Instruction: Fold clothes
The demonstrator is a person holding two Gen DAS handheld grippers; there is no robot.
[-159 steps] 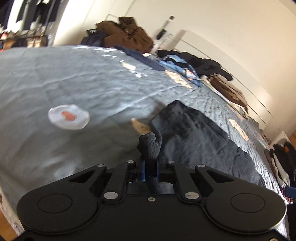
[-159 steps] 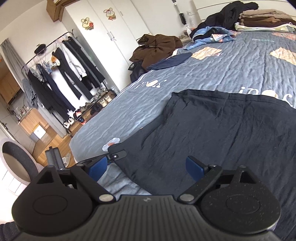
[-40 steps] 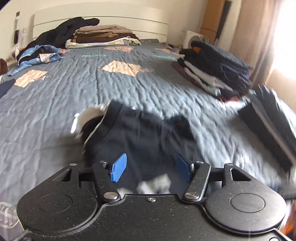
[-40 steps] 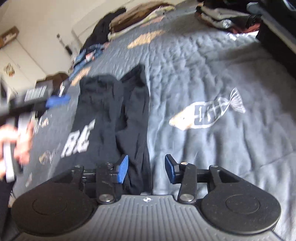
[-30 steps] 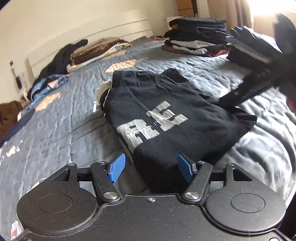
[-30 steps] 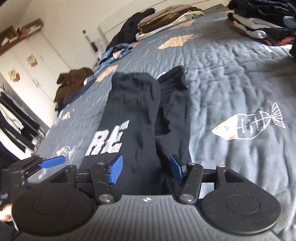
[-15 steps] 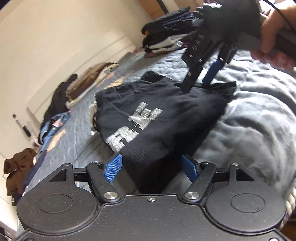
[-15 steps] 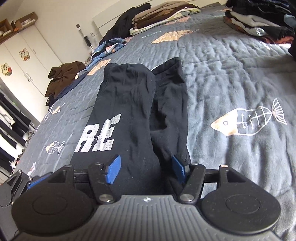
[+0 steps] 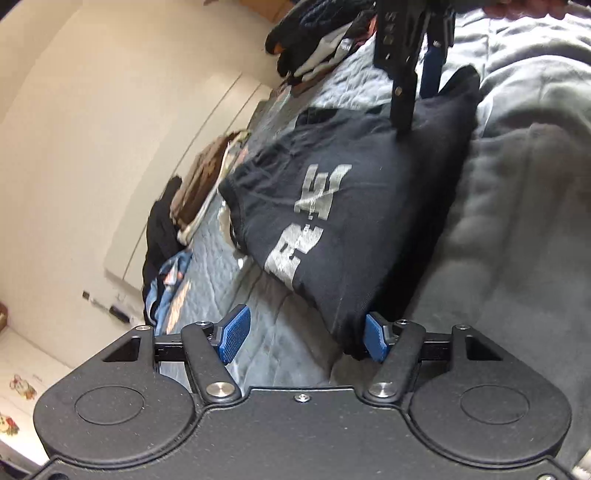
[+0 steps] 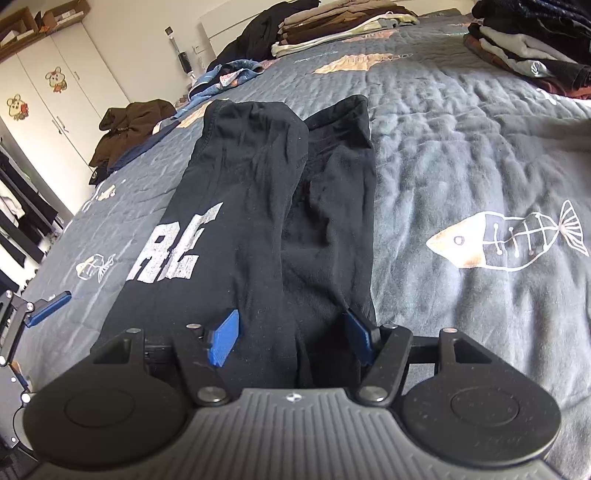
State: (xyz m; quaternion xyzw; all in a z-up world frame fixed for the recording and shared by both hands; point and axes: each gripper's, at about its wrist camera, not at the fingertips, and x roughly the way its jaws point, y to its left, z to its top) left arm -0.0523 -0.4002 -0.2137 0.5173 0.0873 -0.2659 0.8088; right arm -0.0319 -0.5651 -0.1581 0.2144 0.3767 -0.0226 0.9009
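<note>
A black T-shirt with white letters lies folded lengthwise on the grey quilt. My right gripper stands open low over its near end, the cloth lying between the blue pads without being pinched. In the tilted left wrist view the same T-shirt stretches away from me. My left gripper is closing, with the shirt's near corner between the jaws beside the right-hand pad and not pressed. The right gripper shows at the shirt's far corner, fingers pointing down onto it.
Stacks of folded clothes sit at the back right and by the headboard. A brown jacket and a blue garment lie at the bed's far left. A white wardrobe stands beyond.
The left wrist view has rolled and dropped closer to the shirt's near corner. The right gripper has stayed over the shirt's end, its jaws slightly wider apart.
</note>
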